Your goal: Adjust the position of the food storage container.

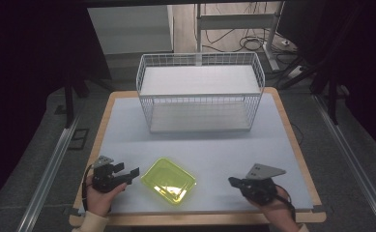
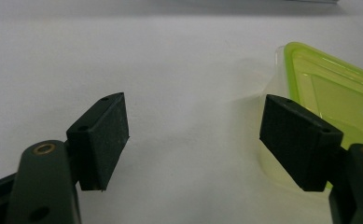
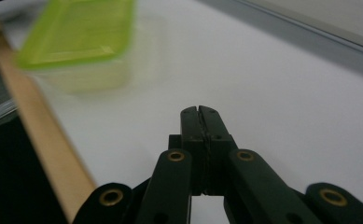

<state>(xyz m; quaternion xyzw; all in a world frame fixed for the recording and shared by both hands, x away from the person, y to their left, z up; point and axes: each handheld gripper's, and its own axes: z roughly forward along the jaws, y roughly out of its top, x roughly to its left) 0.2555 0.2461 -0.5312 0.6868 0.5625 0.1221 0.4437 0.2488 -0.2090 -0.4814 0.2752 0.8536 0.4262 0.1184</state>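
Observation:
A yellow-green plastic container (image 1: 168,180) with a lid lies on the white tabletop near the front edge, between my two grippers. My left gripper (image 1: 130,175) rests just left of it, open, with nothing between its pads. In the left gripper view the container (image 2: 333,88) sits beside the right pad, and the left gripper (image 2: 193,140) holds bare table between its jaws. My right gripper (image 1: 234,182) is to the container's right, apart from it, shut and empty. The right gripper view has the right gripper (image 3: 200,112) with pads pressed together and the container (image 3: 76,42) blurred at upper left.
A white wire basket (image 1: 200,92) stands at the back middle of the table (image 1: 272,140). The table's wooden front edge (image 3: 44,135) runs close to my right gripper. Cables and a desk frame (image 1: 253,29) lie on the floor behind.

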